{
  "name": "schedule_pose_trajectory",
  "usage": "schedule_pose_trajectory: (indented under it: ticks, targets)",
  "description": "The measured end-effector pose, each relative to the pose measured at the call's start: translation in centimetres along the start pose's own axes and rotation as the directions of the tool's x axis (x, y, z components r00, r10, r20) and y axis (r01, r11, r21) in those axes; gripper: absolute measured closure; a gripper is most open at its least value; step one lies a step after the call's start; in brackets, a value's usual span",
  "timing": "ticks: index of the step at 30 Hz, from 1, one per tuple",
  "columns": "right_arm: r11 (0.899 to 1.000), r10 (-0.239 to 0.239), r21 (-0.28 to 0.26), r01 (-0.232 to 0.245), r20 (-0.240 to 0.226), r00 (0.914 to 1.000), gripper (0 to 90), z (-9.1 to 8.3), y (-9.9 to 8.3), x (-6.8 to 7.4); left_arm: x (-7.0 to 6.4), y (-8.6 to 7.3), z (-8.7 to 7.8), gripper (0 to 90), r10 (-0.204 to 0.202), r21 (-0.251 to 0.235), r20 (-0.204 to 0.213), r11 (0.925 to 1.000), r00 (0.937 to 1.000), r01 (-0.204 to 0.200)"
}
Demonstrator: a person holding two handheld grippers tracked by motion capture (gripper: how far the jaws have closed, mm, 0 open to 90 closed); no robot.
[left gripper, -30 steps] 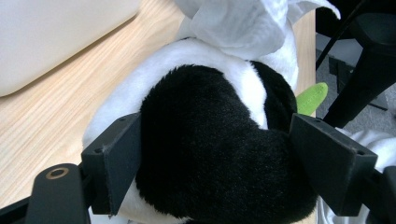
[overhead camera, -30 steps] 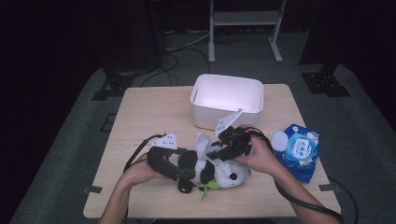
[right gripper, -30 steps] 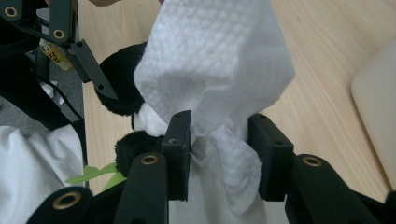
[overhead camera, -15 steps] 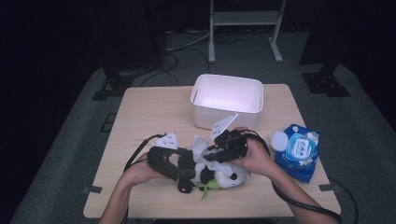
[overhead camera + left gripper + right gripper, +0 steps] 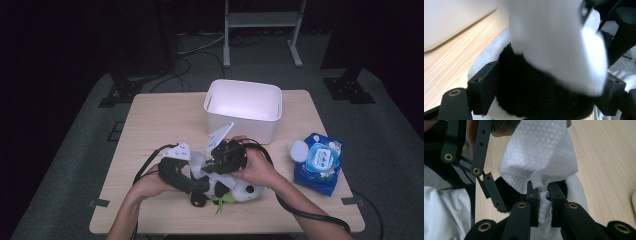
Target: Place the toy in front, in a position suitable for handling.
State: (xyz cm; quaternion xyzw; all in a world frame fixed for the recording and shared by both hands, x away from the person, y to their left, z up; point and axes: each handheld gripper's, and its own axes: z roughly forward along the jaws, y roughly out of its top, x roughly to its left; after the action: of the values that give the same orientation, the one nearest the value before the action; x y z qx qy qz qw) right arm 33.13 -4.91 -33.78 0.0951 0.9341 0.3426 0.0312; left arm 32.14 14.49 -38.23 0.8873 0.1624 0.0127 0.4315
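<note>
So right now I've got my left gripper (image 5: 197, 184) clamped around the panda plush (image 5: 235, 189) lying at the table's (image 5: 155, 125) near edge, and my right gripper (image 5: 543, 195) pinching a white wipe (image 5: 541, 157) against it.

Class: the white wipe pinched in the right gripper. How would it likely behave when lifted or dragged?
The wipe droops in folds above the right gripper, so probably floppy and light. Its dimpled surface probably grips rather than slips. Thin sheet; might tear if tugged.

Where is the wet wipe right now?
The wipe is pinched in the right gripper, held over the panda toy at the table's front middle; the left gripper clamps the toy's black part.
</note>
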Motion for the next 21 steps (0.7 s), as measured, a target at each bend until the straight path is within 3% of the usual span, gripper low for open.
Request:
schedule_pose_trajectory:
  ticks: [3, 7, 16, 21]
  targets:
    - [1.000, -0.009, 0.015, 0.009, 0.005, 0.9999, 82.0, 0.2, 0.2, 0.0, 0.1, -0.1, 0.0, 18.1, -0.006, -0.008, 0.003, 1.0000, 1.0000, 0.006]
    - [1.000, 0.016, 0.015, -0.016, 0.010, 0.9998, 82.5, -0.6, -0.6, -0.5, 0.0, -0.1, 0.0, 18.1, -0.010, -0.010, 0.002, 0.9999, 1.0000, 0.010]
    - [0.996, 0.045, 0.069, -0.050, 0.080, 0.9958, 82.5, -3.0, -2.9, -1.4, 0.0, 0.0, 0.0, 18.1, -0.006, -0.006, 0.002, 1.0000, 1.0000, 0.006]
    - [0.991, 0.129, 0.033, -0.133, 0.096, 0.9870, 82.5, -5.5, -5.7, -2.5, -0.1, 0.2, -0.1, 18.1, -0.006, -0.002, 0.009, 1.0000, 0.9999, 0.006]
